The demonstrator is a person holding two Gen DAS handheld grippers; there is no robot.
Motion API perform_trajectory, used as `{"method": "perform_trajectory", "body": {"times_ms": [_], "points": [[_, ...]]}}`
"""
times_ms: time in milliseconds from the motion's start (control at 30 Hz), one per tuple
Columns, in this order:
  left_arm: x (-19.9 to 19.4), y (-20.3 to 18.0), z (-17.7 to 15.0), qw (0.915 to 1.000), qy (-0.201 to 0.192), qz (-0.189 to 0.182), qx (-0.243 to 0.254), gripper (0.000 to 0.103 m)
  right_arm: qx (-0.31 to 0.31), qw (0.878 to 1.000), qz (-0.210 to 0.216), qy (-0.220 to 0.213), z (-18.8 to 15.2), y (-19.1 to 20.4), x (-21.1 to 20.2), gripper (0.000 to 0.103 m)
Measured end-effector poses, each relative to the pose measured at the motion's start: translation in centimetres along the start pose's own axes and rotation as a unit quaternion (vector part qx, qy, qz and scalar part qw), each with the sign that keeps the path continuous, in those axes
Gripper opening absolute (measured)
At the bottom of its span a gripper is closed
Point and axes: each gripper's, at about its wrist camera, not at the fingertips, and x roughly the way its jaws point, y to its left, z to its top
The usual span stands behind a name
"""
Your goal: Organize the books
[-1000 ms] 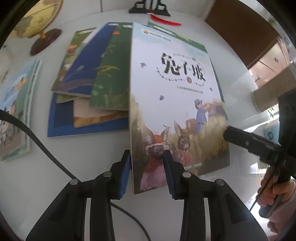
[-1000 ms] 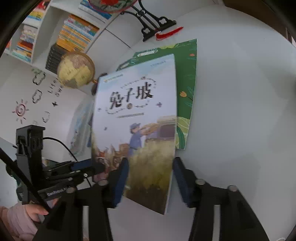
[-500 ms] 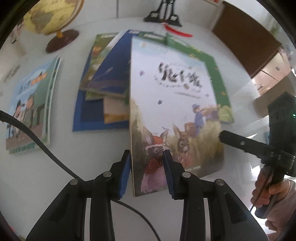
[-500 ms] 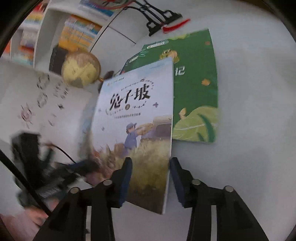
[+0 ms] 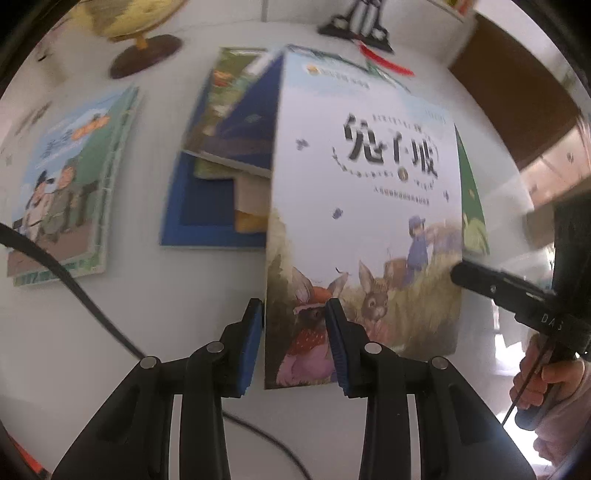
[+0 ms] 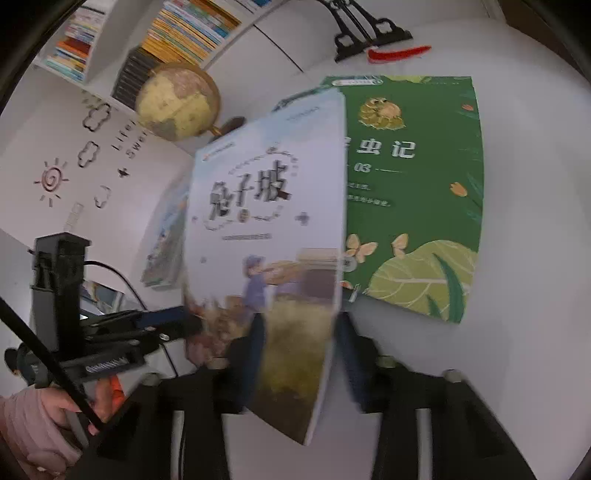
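Firstly, left wrist view. Left gripper (image 5: 295,343): blue pads narrowly set, clamped on the lower left edge of the rabbit book (image 5: 369,221), one pad on the cover, the other behind it. Rabbit book: pale cover, black title characters, rabbits in grass; raised above the white table (image 5: 129,332), tilted. Right gripper (image 5: 461,275): enters from the right, tip at the book's lower right edge; a hand (image 5: 543,384) on its handle. Book pile (image 5: 221,184): blue and green covers, lying flat behind the raised book. Separate book (image 5: 62,195), cartoon figures on the cover, flat at left, well apart from the pile. Globe (image 5: 140,40) and black stand (image 5: 358,22) at the far edge of the table

Right wrist view, blurred. Right gripper (image 6: 299,354): jaws just closing in, the rabbit book's (image 6: 266,221) lower corner between the pads; whether they press on it cannot be told. Green book (image 6: 413,192): flat on the table (image 6: 517,350), partly under the rabbit book. Left gripper (image 6: 177,321): at the book's left edge. Globe (image 6: 177,101), bookshelf (image 6: 177,33) behind
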Motion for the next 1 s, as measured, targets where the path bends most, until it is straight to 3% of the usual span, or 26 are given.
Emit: {"method": "perform_trajectory", "body": {"times_ms": [100, 167, 233, 367, 433, 567, 633, 733, 833, 933, 1000], "points": [[-1.6, 2.1, 0.0, 0.9983, -0.020, -0.043, -0.033, 0.031, -0.012, 0.999, 0.039, -0.017, 0.4, 0.4, -1.3, 0.007], [-2.6, 2.9, -0.1, 0.9960, -0.033, -0.069, -0.045, 0.031, -0.037, 0.997, 0.065, -0.035, 0.6, 1.6, -2.7, 0.007], [-3.5, 3.7, -0.2, 0.9933, -0.046, -0.092, -0.054, 0.031, -0.083, 0.994, 0.059, -0.042, 1.2, 4.0, -3.4, 0.008], [-3.5, 4.8, -0.3, 0.9909, -0.052, -0.101, -0.071, 0.031, -0.135, 0.990, 0.028, -0.025, 1.6, 6.4, -1.9, 0.013], [-3.2, 5.1, -0.3, 0.9891, -0.055, -0.103, -0.090, 0.031, -0.126, 0.991, -0.017, -0.034, 1.9, 6.3, -0.6, 0.018], [-2.6, 5.3, -0.3, 0.9889, -0.051, -0.106, -0.091, 0.031, -0.069, 0.996, -0.045, -0.023, 2.1, 4.5, 1.4, 0.027], [-2.0, 5.0, -0.3, 0.9922, -0.046, -0.091, -0.071, 0.031, -0.053, 0.998, -0.040, -0.025, 1.9, 3.5, 1.3, 0.028], [-0.4, 4.6, -0.3, 0.9948, -0.017, -0.080, -0.060, 0.032, -0.074, 0.996, -0.028, -0.042, 1.3, 3.6, 1.2, 0.042], [0.0, 4.5, 0.0, 0.9909, -0.012, -0.108, -0.079, 0.033, -0.089, 0.994, -0.050, -0.042, 0.7, 4.0, 1.2, 0.042], [-0.8, 3.9, 0.7, 0.9942, -0.028, -0.088, -0.056, 0.032, -0.062, 0.997, -0.044, -0.018, 1.0, 4.4, 1.5, 0.039], [-1.9, 4.1, 0.9, 0.9917, -0.041, -0.108, -0.057, 0.032, -0.072, 0.996, -0.046, -0.030, 0.9, 4.7, 0.9, 0.024]]}}
